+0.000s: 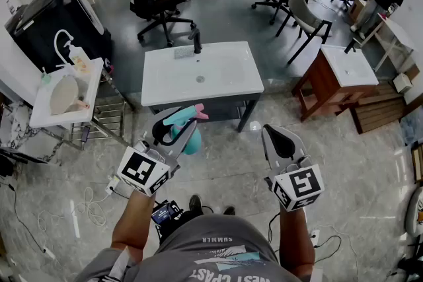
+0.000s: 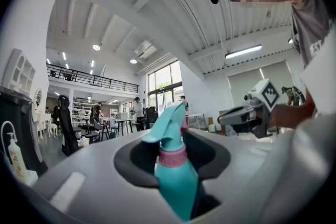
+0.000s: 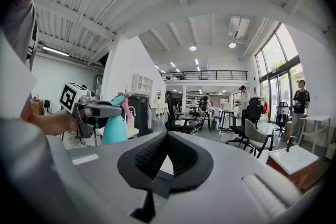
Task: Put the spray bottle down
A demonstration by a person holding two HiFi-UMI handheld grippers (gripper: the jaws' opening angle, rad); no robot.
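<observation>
A teal spray bottle [image 1: 186,135] with a pink collar and trigger is clamped upright between the jaws of my left gripper [image 1: 178,125], held in the air above the tiled floor. In the left gripper view the bottle [image 2: 176,178] fills the gap between the jaws, nozzle pointing left. My right gripper [image 1: 272,134] hovers to the right of it, apart from the bottle, with its jaws together and nothing in them. In the right gripper view the black pads [image 3: 157,157] meet at the tip, and the bottle [image 3: 114,128] shows at the left.
A white washbasin vanity [image 1: 168,86] with a black tap [image 1: 195,41] stands just ahead. A wooden vanity [image 1: 324,86] is at the right, and another white basin [image 1: 92,92] at the left. Office chairs [image 1: 155,3] stand beyond. Cables [image 1: 39,221] lie on the floor.
</observation>
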